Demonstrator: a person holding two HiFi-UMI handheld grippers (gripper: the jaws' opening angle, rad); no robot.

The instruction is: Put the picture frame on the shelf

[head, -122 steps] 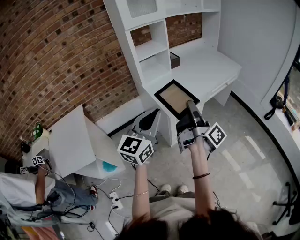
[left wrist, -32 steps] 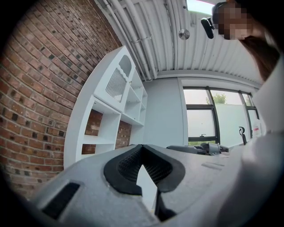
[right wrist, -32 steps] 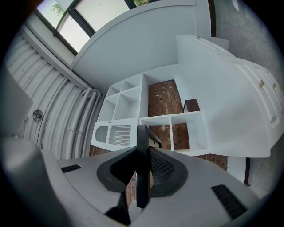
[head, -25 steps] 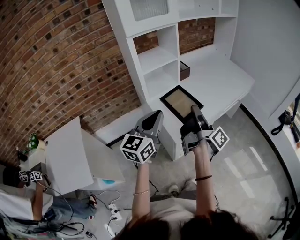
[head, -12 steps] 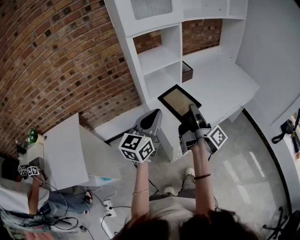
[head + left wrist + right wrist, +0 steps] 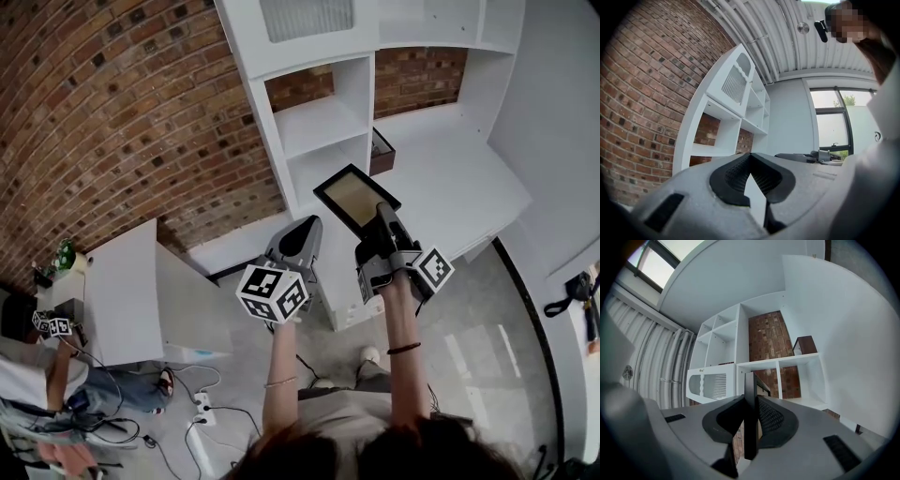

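The left hand-held gripper (image 6: 306, 228) is held out empty, its jaws pressed together at the tips. The brick wall (image 6: 122, 122) lies off to its left and the white shelf (image 6: 314, 122) stands ahead of it. Just to its right, the right hand-held gripper (image 6: 384, 214) pinches the near edge of the picture frame (image 6: 353, 197). The frame juts forward from the jaws toward the shelf's lower compartments. Beyond the frame, a small dark box (image 6: 382, 150) sits on the white counter (image 6: 459, 187).
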